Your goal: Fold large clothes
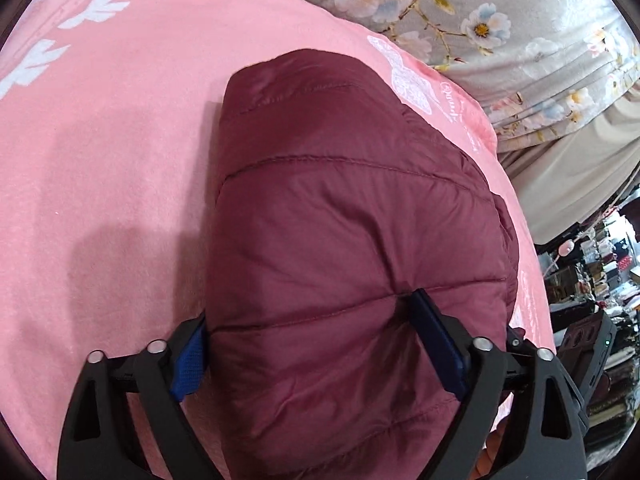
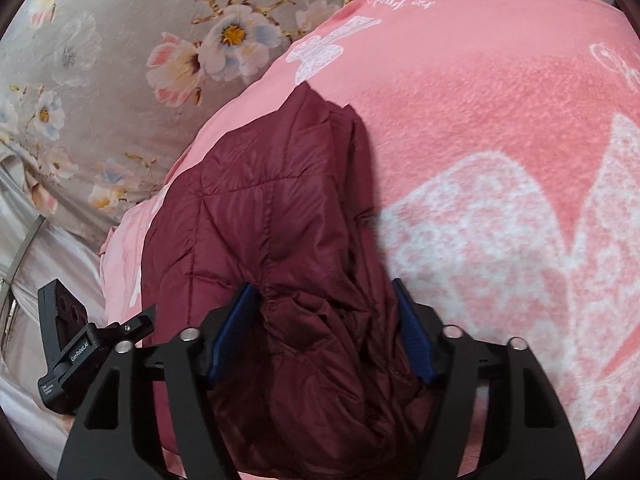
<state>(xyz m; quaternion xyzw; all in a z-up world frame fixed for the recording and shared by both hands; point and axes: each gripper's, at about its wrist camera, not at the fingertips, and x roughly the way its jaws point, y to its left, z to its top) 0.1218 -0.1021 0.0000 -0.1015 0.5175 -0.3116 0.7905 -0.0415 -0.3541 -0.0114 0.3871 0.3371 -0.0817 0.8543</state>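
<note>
A dark red quilted puffer jacket (image 1: 344, 216) lies folded in a thick bundle on a pink blanket (image 1: 112, 152). My left gripper (image 1: 308, 320) has its blue-padded fingers (image 1: 436, 340) clamped around the near end of the bundle. In the right wrist view the same jacket (image 2: 264, 216) stretches away from me over the pink blanket (image 2: 480, 120). My right gripper (image 2: 324, 308) is shut on a bunched, wrinkled part of it, blue pads (image 2: 412, 332) pressing both sides.
A grey floral bed cover (image 1: 500, 12) lies beyond the blanket; it also shows in the right wrist view (image 2: 100, 60). Cluttered shelves (image 1: 600, 280) stand at the right past the bed edge. The other gripper's black body (image 2: 68, 352) is at lower left.
</note>
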